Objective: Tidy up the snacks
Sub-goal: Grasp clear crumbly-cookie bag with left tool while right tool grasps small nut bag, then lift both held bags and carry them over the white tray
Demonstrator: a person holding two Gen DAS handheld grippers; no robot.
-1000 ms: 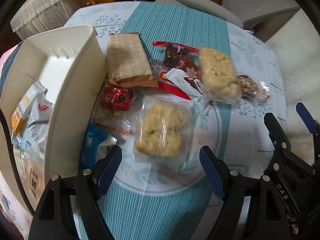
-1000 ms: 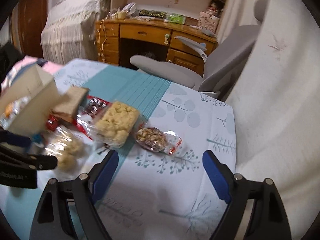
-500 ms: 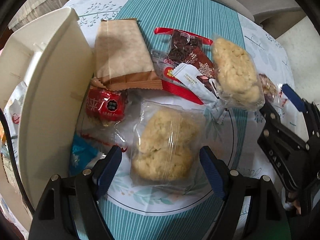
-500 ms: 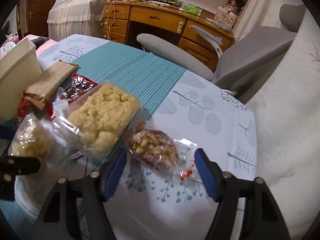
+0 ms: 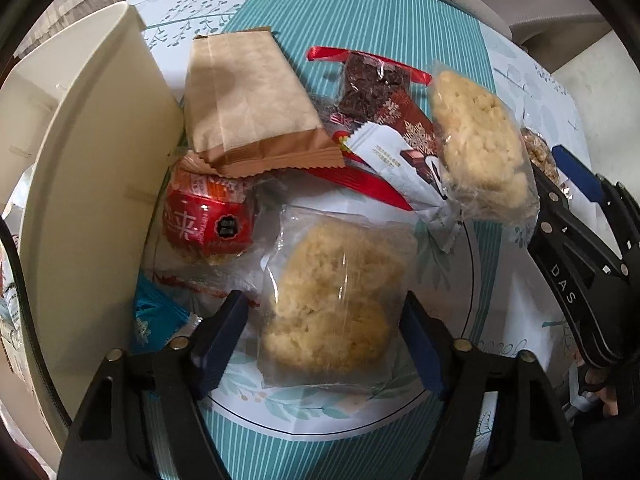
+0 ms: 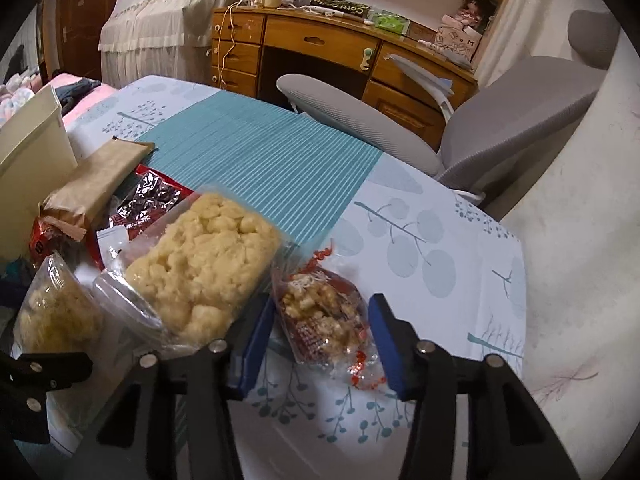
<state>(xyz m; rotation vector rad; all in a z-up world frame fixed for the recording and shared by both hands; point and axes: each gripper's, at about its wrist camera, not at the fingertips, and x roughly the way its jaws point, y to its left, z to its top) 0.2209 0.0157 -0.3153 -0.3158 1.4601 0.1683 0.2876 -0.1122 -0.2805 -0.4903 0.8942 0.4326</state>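
Wrapped snacks lie in a pile on the table beside a cream bin (image 5: 92, 184). My left gripper (image 5: 324, 332) is open, its blue pads on either side of a clear-wrapped pale rice cake (image 5: 332, 300), which also shows in the right wrist view (image 6: 56, 312). My right gripper (image 6: 320, 336) is open but narrowed around a small nut-brittle packet with red ends (image 6: 324, 320). A second, longer rice cake (image 5: 480, 148) (image 6: 204, 264) lies just left of that packet. The right gripper (image 5: 576, 216) shows at the right edge of the left wrist view.
A brown paper packet (image 5: 248, 100), a dark chocolate bar in red wrap (image 5: 372, 84), a white-and-brown packet (image 5: 400, 152), a red round snack (image 5: 208, 220) and a blue packet (image 5: 152, 316) crowd the bin's side. A grey chair (image 6: 500, 120) and wooden desk (image 6: 320, 52) stand behind the table.
Both grippers moved forward and down. The left now straddles the near rice cake; the right's jaws narrowed around the nut-brittle packet.
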